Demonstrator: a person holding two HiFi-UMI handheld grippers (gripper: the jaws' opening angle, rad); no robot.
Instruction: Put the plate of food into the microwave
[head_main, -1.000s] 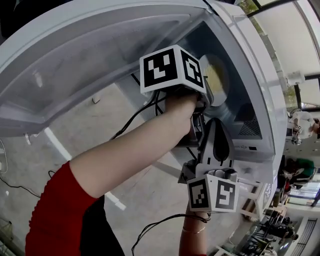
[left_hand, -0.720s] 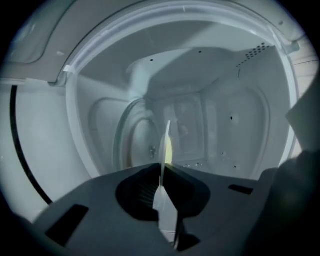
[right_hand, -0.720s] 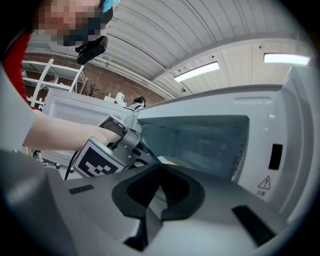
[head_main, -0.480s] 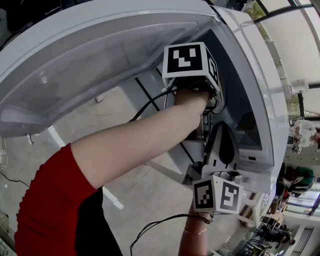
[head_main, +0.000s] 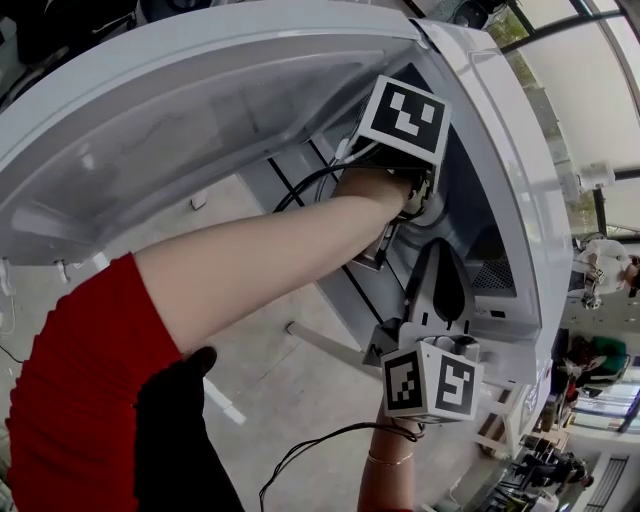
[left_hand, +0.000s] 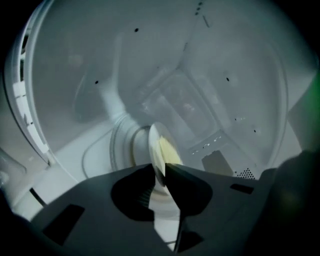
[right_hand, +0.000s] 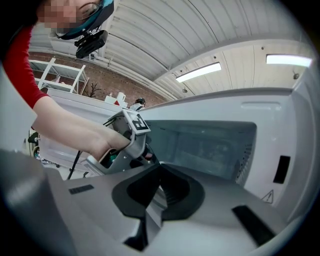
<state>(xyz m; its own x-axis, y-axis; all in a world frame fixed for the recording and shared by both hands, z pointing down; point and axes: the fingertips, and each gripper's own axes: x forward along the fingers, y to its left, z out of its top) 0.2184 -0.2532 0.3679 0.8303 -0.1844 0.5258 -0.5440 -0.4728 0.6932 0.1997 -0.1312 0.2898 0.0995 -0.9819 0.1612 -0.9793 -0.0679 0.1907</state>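
A white plate (left_hand: 156, 145) with yellow food (left_hand: 169, 151) lies on the glass turntable (left_hand: 119, 146) deep inside the white microwave (head_main: 500, 150). My left gripper (left_hand: 160, 171) reaches into the cavity. Its jaws are opening, and the plate's near rim stands between the tips. In the head view only its marker cube (head_main: 402, 115) and the hand show; the plate is hidden behind them. My right gripper (right_hand: 159, 169) hangs just outside the opening, below the left one, jaws together with nothing in them.
The microwave door (head_main: 150, 130) is swung wide open to the left, above the left arm. The cavity's walls close in around the left gripper. Black cables (head_main: 300, 185) trail from the left gripper. A concrete floor (head_main: 300, 400) lies below.
The left hand and its marker cube have moved up and deeper into the microwave. The plate, seen in the opening a second ago, is now hidden behind the hand. The right gripper has barely moved.
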